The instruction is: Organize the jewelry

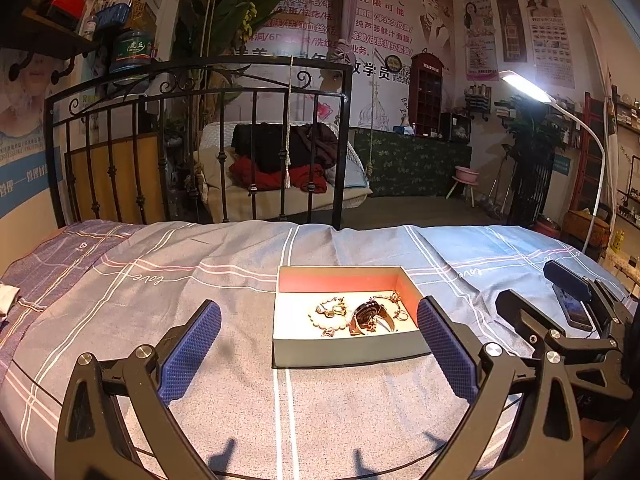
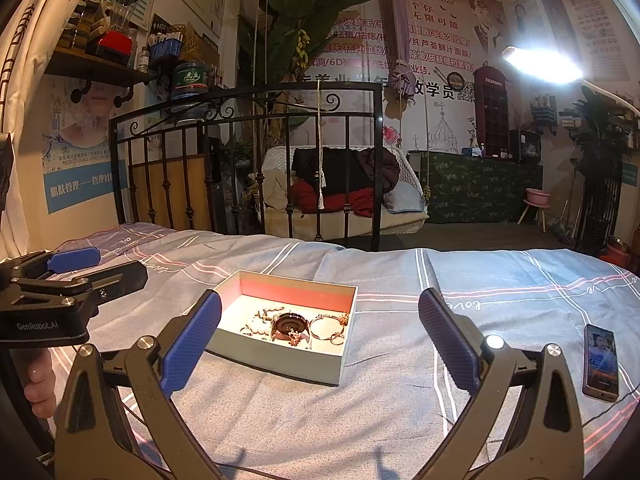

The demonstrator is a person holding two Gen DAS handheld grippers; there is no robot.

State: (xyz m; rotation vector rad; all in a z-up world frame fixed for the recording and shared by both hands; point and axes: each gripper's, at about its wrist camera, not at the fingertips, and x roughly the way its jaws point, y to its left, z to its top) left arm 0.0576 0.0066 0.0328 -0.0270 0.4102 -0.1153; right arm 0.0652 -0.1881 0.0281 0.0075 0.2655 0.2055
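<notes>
One shallow rectangular box (image 1: pixel 348 344) of stiff card, grey-green outside and coral-red on its inner walls, sits on the bedspread (image 1: pixel 200 280), at about twelve o'clock from the left gripper (image 1: pixel 320 344) and eleven o'clock from the right gripper (image 2: pixel 320 340). Inside it, on the pale floor, lies the jewelry in a loose cluster: one watch (image 2: pixel 291 327) with a round dark face and a brownish strap, one bracelet of pale rounded beads (image 1: pixel 326 320) at the watch's nine o'clock in the left view, at least two thin gold-toned wire bangles (image 2: pixel 326 327) touching each other at its three o'clock in the right view, one small flower-shaped ornament (image 2: pixel 295 338) lying against the watch, and a few small rings and charms too tangled to count. Each of the two grippers has two fingers faced with blue, finely dimpled rubber pads (image 1: pixel 190 354) on black jointed metal arms with silver rivets; both pairs stand spread wide with nothing between them. The left gripper's right pad overlaps the box's right wall in its own view; whether it touches cannot be told. The bedspread is soft woven cloth, grey and blue with white and pink crossing stripes and looping script. One flat, glossy phone (image 2: pixel 600 362) with a lit screen lies on the cloth at the right gripper's three o'clock, well apart from the box.
</notes>
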